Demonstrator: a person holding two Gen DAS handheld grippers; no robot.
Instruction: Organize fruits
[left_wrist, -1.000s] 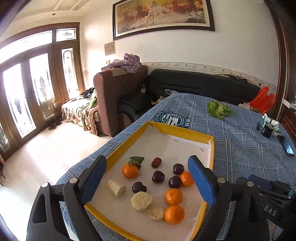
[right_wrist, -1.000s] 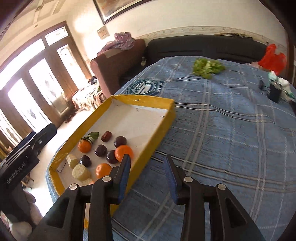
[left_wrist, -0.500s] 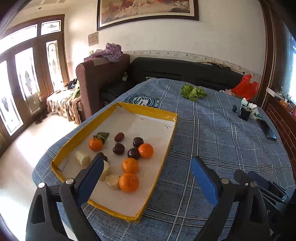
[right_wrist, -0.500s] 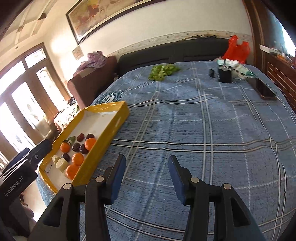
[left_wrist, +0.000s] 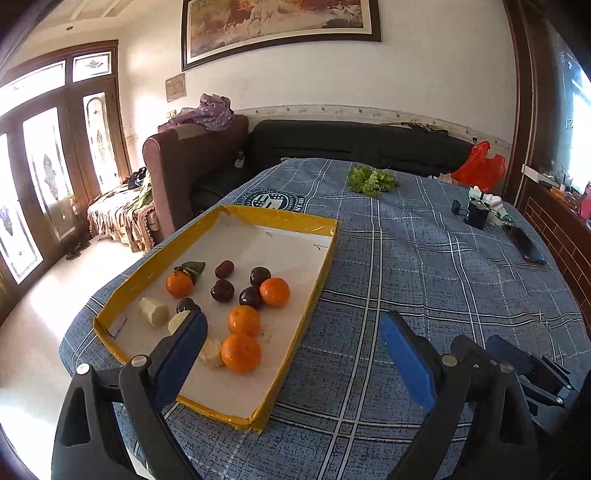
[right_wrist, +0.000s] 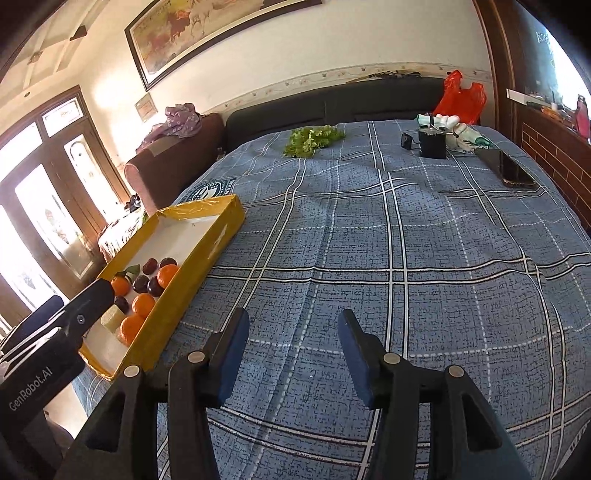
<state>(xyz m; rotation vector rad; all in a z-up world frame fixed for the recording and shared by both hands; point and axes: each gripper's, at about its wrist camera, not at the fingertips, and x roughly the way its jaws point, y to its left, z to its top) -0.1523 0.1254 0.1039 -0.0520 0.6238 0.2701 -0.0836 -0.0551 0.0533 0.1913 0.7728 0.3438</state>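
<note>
Left claw (left_wrist: 291, 339) spread, empty | right claw (right_wrist: 293, 352) spread, empty over cloth | fruit (left_wrist: 240, 321) bunched in yellow tray (left_wrist: 317, 273), ahead-left of both | seems finished or not begun; can't tell.

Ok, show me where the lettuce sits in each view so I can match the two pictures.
Left wrist: lettuce upper centre-right, on the far end of the blue cloth, before the black sofa.
Right wrist: lettuce upper centre, same far edge.
Shared landmark: the yellow tray, nearer than the lettuce and to its left in both.
</note>
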